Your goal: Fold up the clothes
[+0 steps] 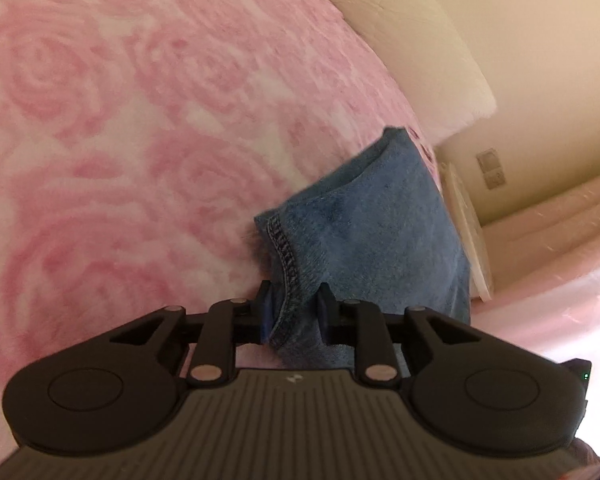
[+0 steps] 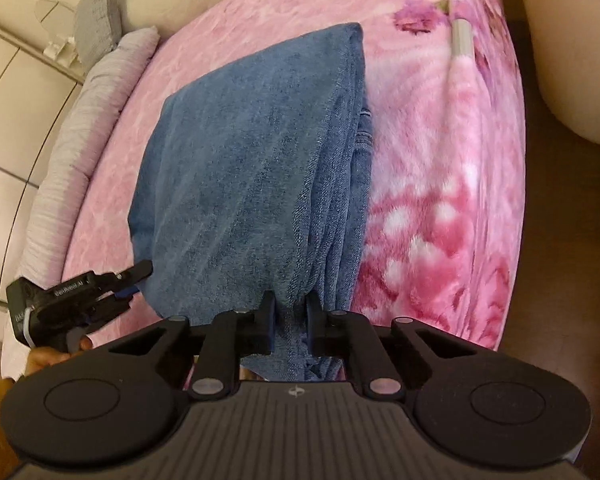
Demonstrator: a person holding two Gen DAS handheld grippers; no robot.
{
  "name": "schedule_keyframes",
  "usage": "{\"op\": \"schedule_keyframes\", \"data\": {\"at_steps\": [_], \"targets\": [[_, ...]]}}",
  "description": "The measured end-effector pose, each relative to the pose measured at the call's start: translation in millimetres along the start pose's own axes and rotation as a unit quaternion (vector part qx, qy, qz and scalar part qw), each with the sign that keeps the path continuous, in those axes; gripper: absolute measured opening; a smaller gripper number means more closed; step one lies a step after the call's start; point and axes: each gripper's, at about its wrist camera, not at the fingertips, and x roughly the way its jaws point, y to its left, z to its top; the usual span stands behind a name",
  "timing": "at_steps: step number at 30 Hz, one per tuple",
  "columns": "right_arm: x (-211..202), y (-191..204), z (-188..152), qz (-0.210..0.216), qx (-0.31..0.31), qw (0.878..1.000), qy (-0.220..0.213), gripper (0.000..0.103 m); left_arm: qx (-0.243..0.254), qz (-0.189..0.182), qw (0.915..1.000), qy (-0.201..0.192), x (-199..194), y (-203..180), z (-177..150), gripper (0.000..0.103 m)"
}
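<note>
The left gripper [image 1: 292, 312] is clamped on the stitched hem of the blue garment [image 2: 252, 168]; the right gripper [image 2: 290, 316] pinches its bunched near edge. Soft, limp, plush cloth, judged moderately heavy: best held at hems and corners.

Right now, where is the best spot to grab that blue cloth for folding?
By its near corners, from the near edge. The blue cloth lies folded on the pink blanket, and the left gripper and right gripper each pinch a hemmed corner there.

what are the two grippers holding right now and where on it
Both hold the blue cloth: left gripper on a stitched hem corner, right gripper on the bunched near edge.
</note>
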Motion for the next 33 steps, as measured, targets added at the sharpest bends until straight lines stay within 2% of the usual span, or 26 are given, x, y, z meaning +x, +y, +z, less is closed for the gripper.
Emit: {"op": "schedule_keyframes", "data": {"at_steps": [1,2,3,4,5,6,7,8,10,12,15,18,20,21,25,29,33], "targets": [[-2.0,-0.1,1.8,0.000,0.001,1.000,0.008,0.024,-0.021,0.008,0.9997,-0.011,-7.5,-1.5,-3.4,0.027],[-6.7,-0.8,5.2,-0.005,0.004,1.000,0.009,0.043,-0.051,0.018,0.9982,-0.026,-17.5,-2.6,-10.1,0.031],[-15.0,-2.7,9.3,-0.006,0.009,1.000,0.001,0.052,-0.079,0.023,0.9959,-0.038,-25.8,-3.0,-17.5,0.034],[-21.1,-6.1,13.5,-0.004,0.014,1.000,-0.007,0.057,-0.112,0.018,0.9922,-0.051,-33.1,-3.6,-27.9,0.042],[-27.9,-11.0,17.0,0.004,0.023,1.000,-0.015,0.059,-0.148,0.004,0.9869,-0.064,-37.5,-4.6,-40.8,0.051],[-33.5,-17.8,21.3,0.018,0.040,0.999,-0.021,0.062,-0.184,-0.012,0.9799,-0.075,-40.5,-5.9,-54.0,0.055],[-36.4,-24.7,25.5,0.030,0.061,0.997,-0.024,0.071,-0.220,-0.030,0.9714,-0.083,-38.7,-8.6,-68.2,0.060],[-37.7,-32.9,30.0,0.046,0.085,0.995,-0.026,0.076,-0.251,-0.046,0.9625,-0.091,-34.0,-11.7,-81.3,0.061],[-35.0,-45.0,37.2,0.069,0.118,0.990,-0.026,0.078,-0.301,-0.066,0.9452,-0.108,-19.4,-18.2,-102.2,0.061],[-27.9,-55.0,44.6,0.088,0.141,0.986,-0.024,0.078,-0.338,-0.070,0.9304,-0.124,-2.5,-21.6,-118.4,0.061],[-9.5,-64.9,54.1,0.099,0.156,0.983,-0.014,0.082,-0.364,-0.065,0.9181,-0.143,15.3,-24.3,-128.4,0.061],[8.4,-70.2,63.1,0.105,0.162,0.981,-0.004,0.082,-0.364,-0.061,0.9163,-0.155,27.2,-29.7,-125.5,0.060],[21.9,-71.9,71.0,0.098,0.161,0.982,0.004,0.082,-0.360,-0.046,0.9184,-0.157,35.5,-32.9,-119.5,0.059],[26.9,-72.8,75.2,0.107,0.163,0.981,0.004,0.082,-0.359,-0.042,0.9189,-0.159,38.2,-33.9,-117.0,0.057],[38.8,-67.2,93.7,0.125,0.140,0.982,0.015,0.065,-0.357,-0.037,0.9183,-0.167,45.7,-39.9,-108.7,0.055],[54.1,-69.6,108.8,0.136,0.139,0.980,0.040,0.068,-0.360,-0.039,0.9141,-0.183,50.4,-44.2,-105.3,0.056],[64.6,-67.7,111.4,0.149,0.141,0.978,0.041,0.072,-0.363,-0.041,0.9095,-0.199,55.0,-48.4,-101.9,0.057]]}}
